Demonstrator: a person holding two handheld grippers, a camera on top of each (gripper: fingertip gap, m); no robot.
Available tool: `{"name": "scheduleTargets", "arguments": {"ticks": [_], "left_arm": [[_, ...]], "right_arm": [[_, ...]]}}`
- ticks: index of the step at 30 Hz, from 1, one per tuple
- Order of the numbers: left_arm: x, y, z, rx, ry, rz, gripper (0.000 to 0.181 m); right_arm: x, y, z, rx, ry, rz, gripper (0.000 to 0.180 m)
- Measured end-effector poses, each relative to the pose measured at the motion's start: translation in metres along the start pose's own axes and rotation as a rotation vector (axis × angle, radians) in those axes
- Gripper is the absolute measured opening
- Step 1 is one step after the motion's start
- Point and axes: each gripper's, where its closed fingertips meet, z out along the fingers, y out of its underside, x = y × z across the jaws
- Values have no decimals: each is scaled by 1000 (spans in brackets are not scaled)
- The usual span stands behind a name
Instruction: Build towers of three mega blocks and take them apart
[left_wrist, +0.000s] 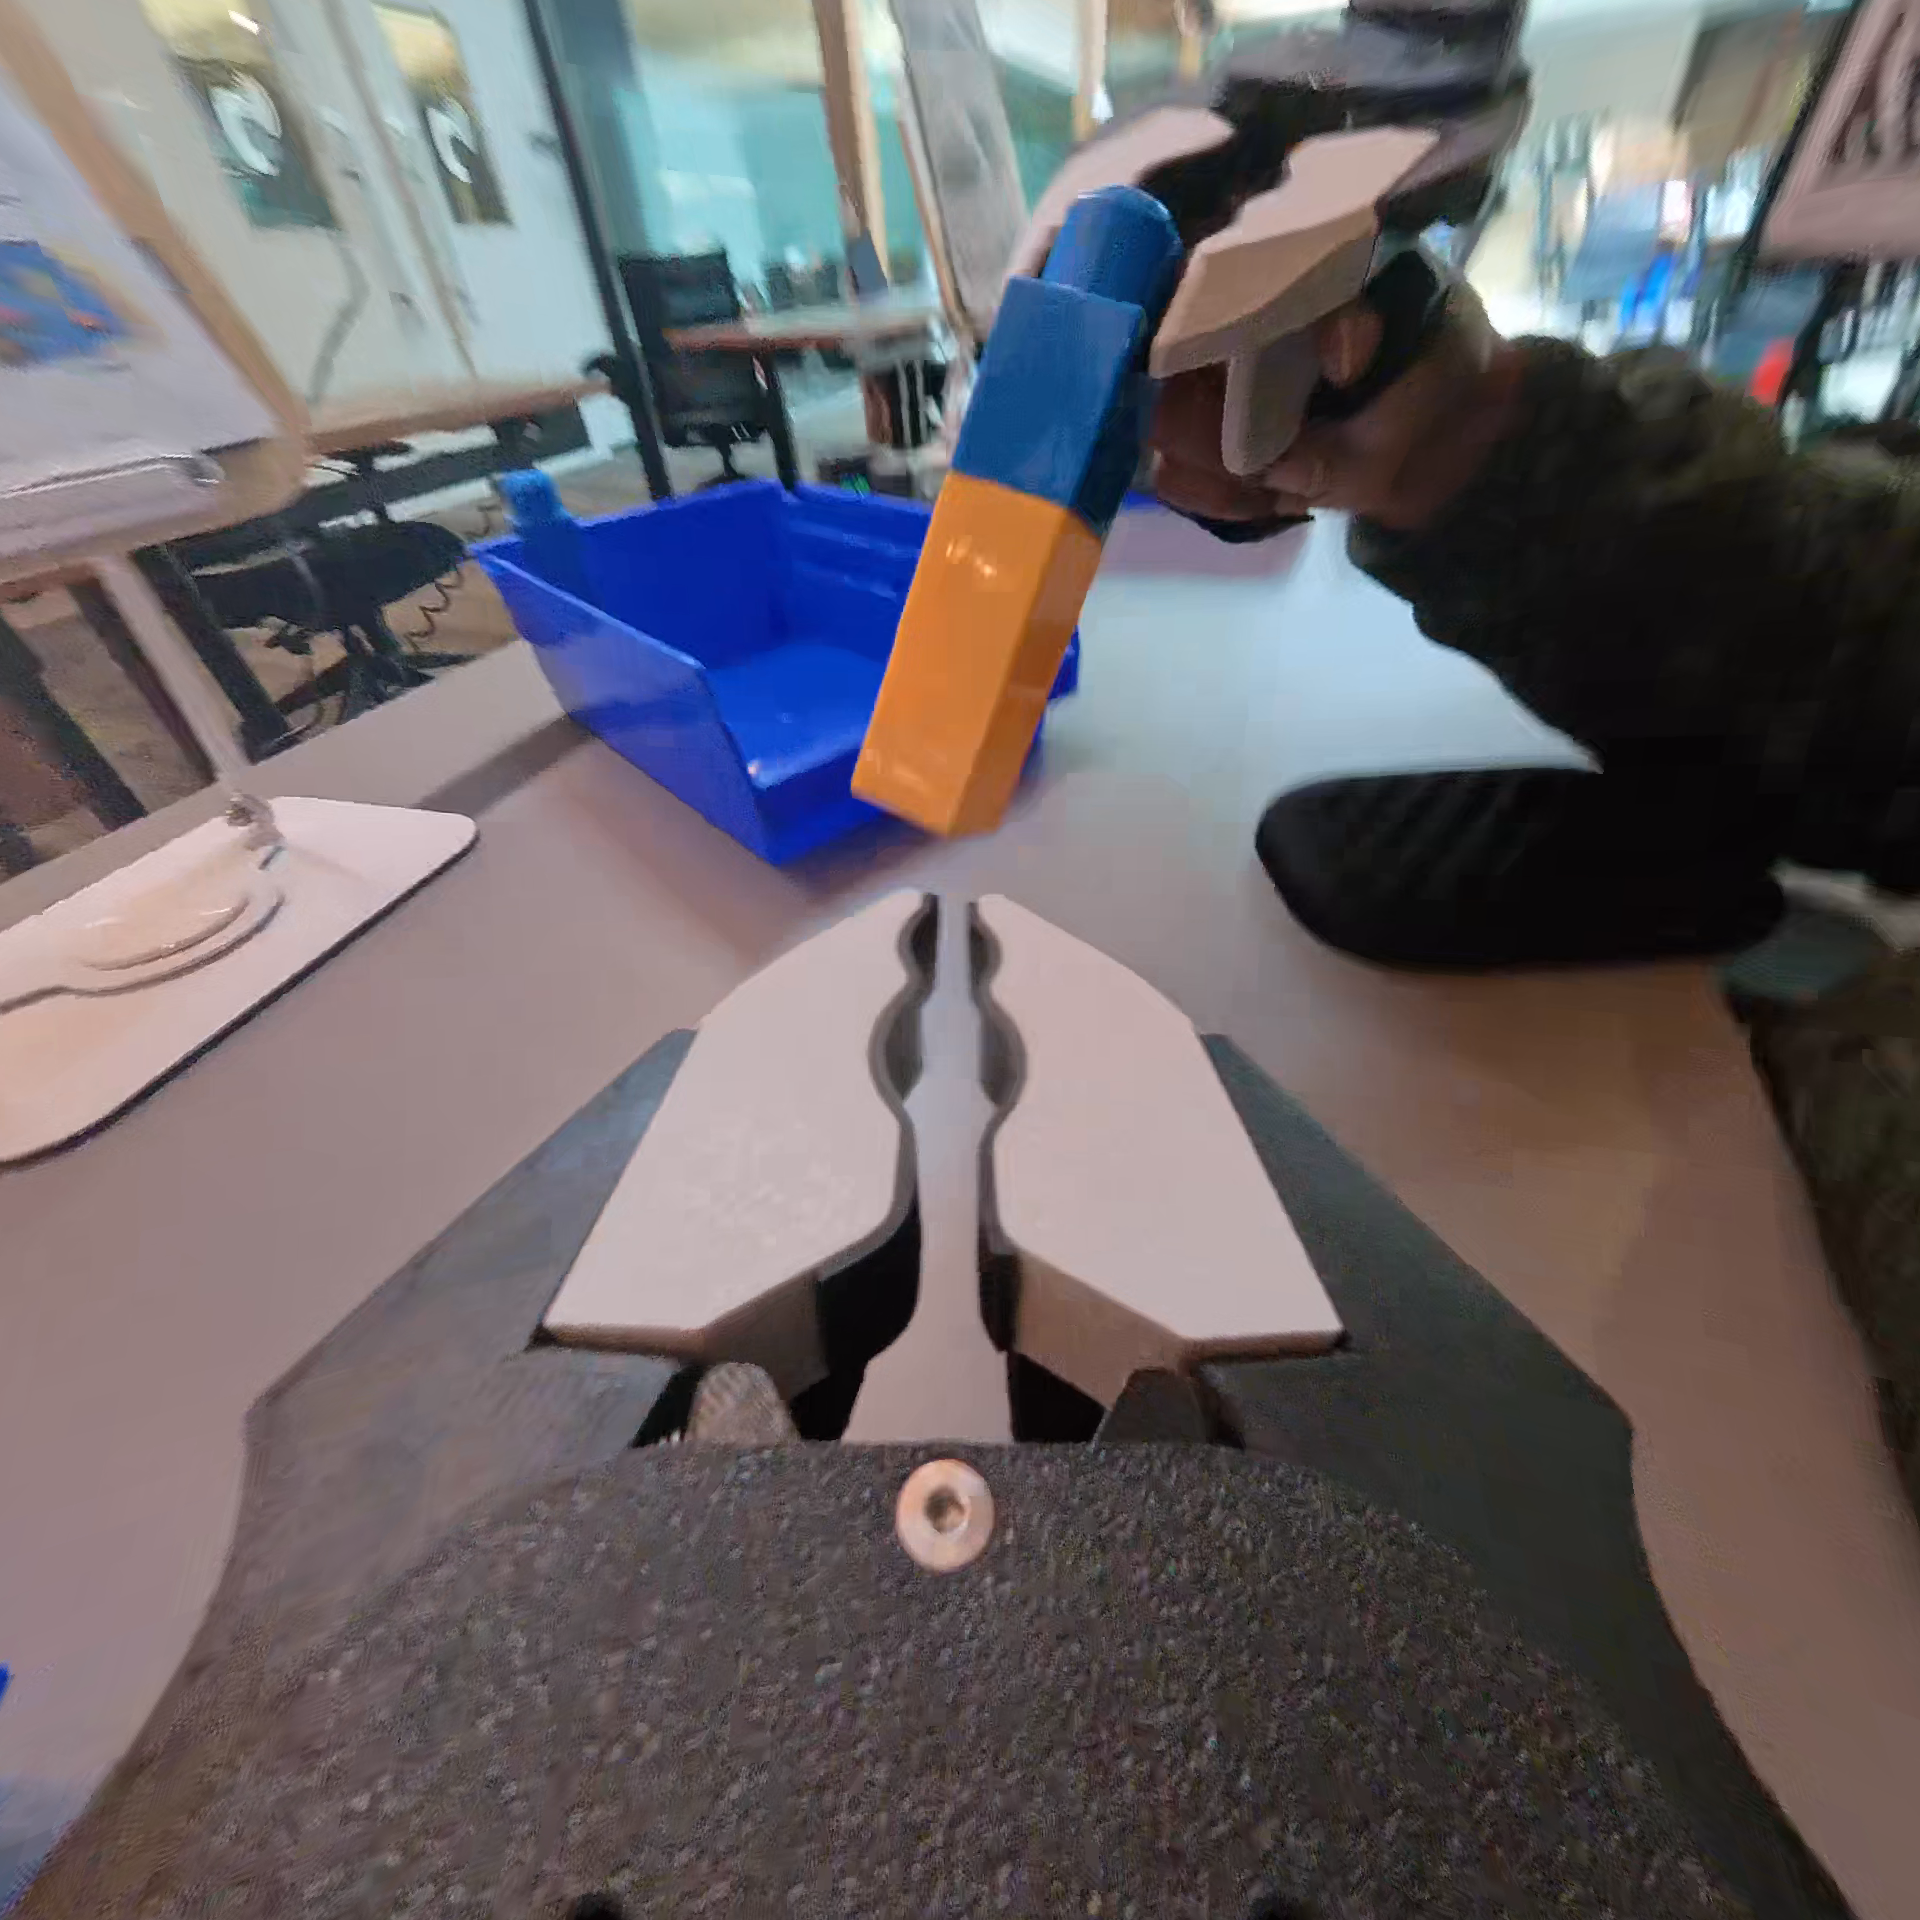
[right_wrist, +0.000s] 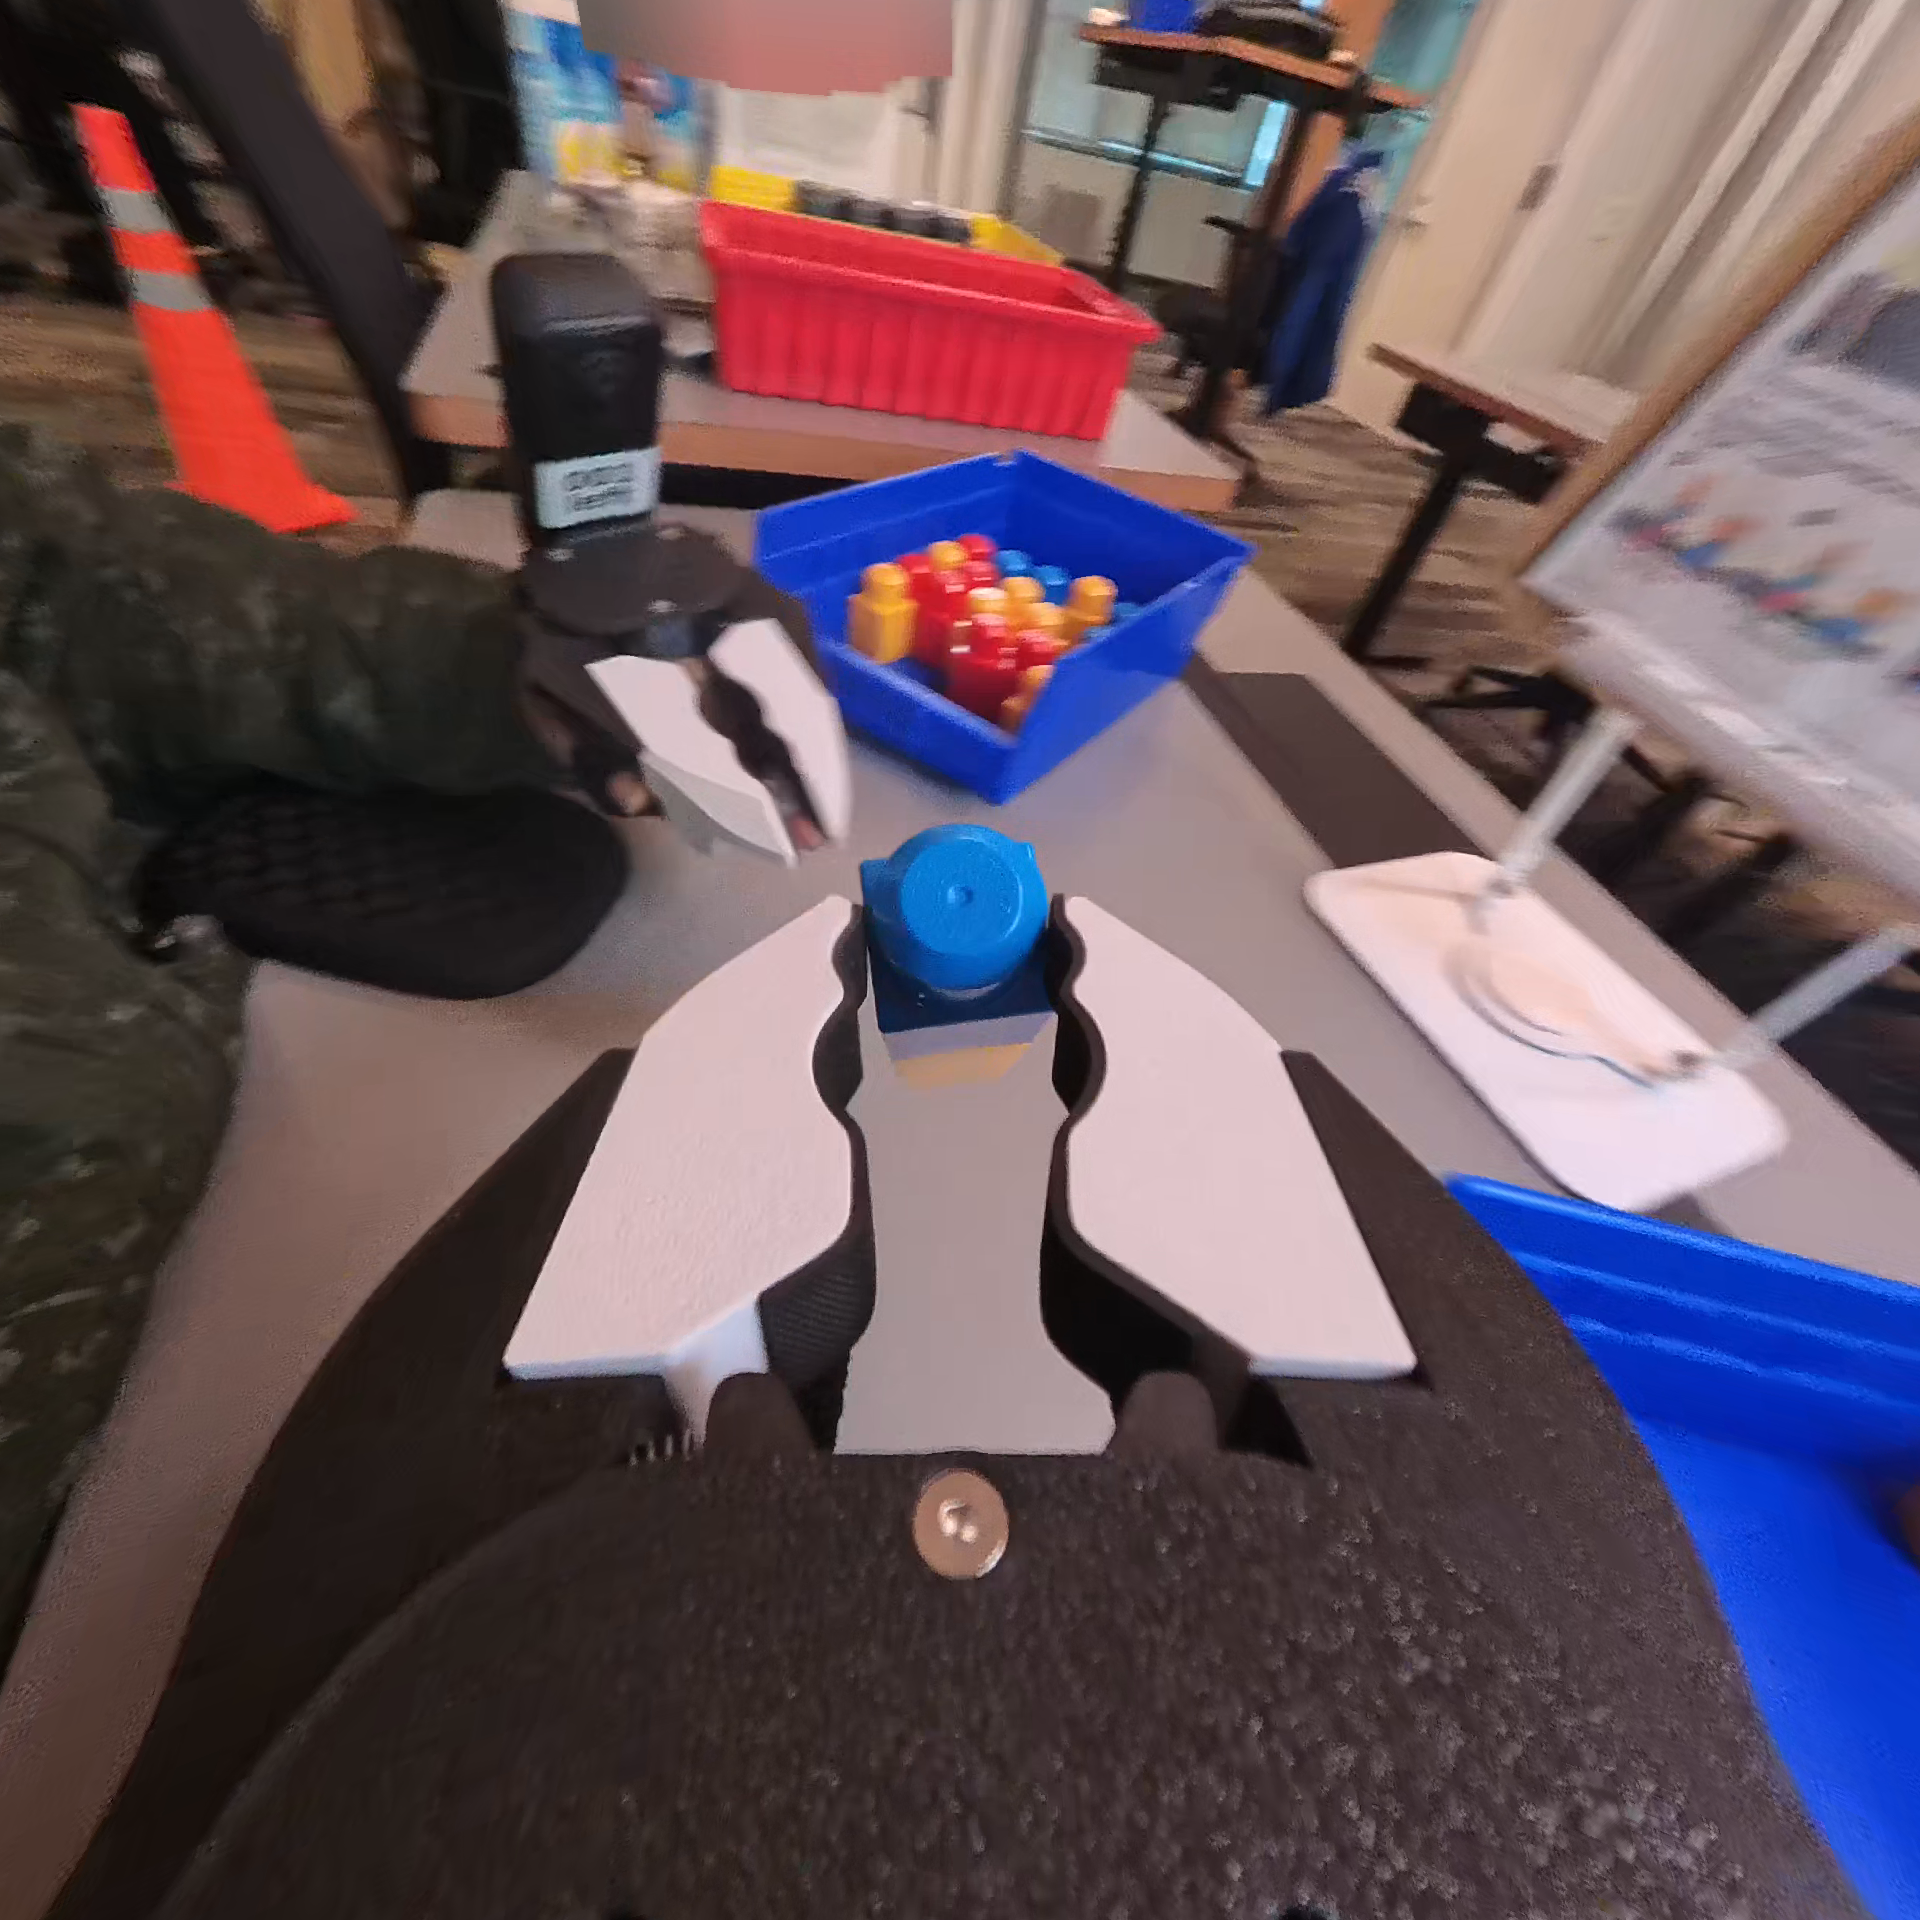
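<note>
Right wrist view: right gripper (right_wrist: 956, 961) jaws clamp glossy blue block (right_wrist: 954, 935) atop orange block (right_wrist: 961, 1065); left gripper (left_wrist: 954, 914) jaws nearly closed, empty

Office/lab: desks (right_wrist: 935, 436), office chair (left_wrist: 696, 343), glass walls (left_wrist: 727, 156), traffic cone (right_wrist: 197, 343).

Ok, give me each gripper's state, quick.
Left gripper: shut, holding nothing.
Right gripper: shut on the blue block, orange block attached below.

- Each gripper, left (left_wrist: 954, 914) and right (right_wrist: 954, 940), had two pale grey fingers (left_wrist: 769, 1132) with wavy inner edges.
- Behind the fingers sat a black speckled body with a silver screw (left_wrist: 943, 1512).
- The person wore a dark mottled sleeve (right_wrist: 260, 665).
</note>
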Motion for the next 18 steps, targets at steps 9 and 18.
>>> {"name": "scheduleTargets", "arguments": {"ticks": [9,18], "left_arm": [[-42,-14,-21,124,-212,-104,0],[-37,-1,-13,75,-193,-91,0]], "right_arm": [[196,1,-92,-332,487,98,33],[316,117,-141,-566,613,335,34]]}}
